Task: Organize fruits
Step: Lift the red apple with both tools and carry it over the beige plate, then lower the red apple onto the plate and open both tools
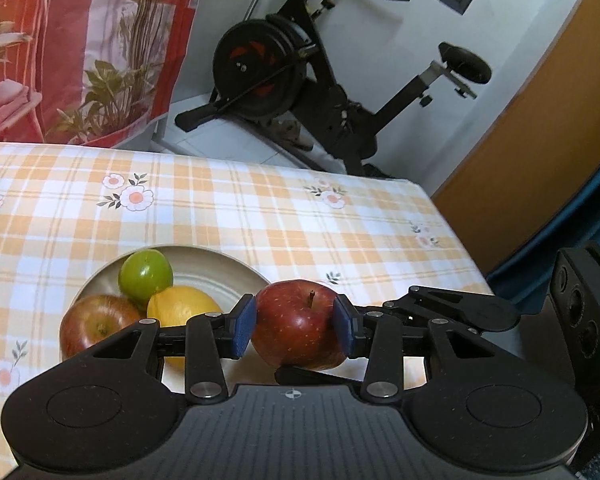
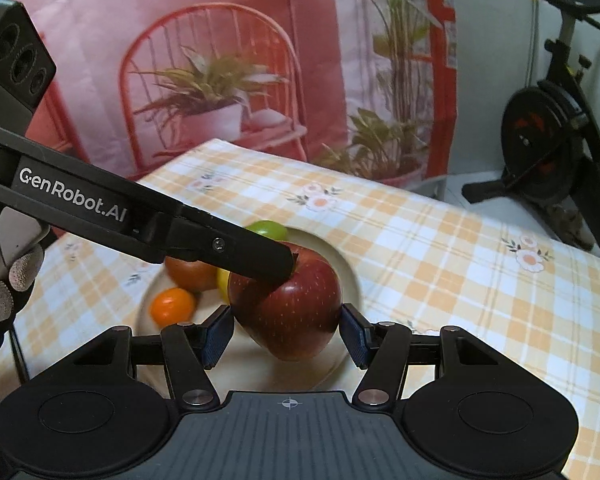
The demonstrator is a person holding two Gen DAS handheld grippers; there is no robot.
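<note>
My left gripper (image 1: 295,326) is shut on a dark red apple (image 1: 300,326), stem up, held just right of a beige plate (image 1: 216,266). The plate holds a green fruit (image 1: 145,274), a lemon (image 1: 180,308) and a second red apple (image 1: 96,326). In the right wrist view the same red apple (image 2: 296,312) sits between my right gripper's (image 2: 286,334) blue pads (image 2: 216,338), which stand slightly apart from it; the left gripper's finger (image 2: 240,254) crosses its top. An orange fruit (image 2: 172,306) also lies on the plate (image 2: 350,276).
The table wears an orange plaid cloth with flowers (image 1: 260,208). Its far edge and right corner are close. An exercise bike (image 1: 300,76) stands beyond it, and a printed pink backdrop (image 2: 220,80) hangs behind.
</note>
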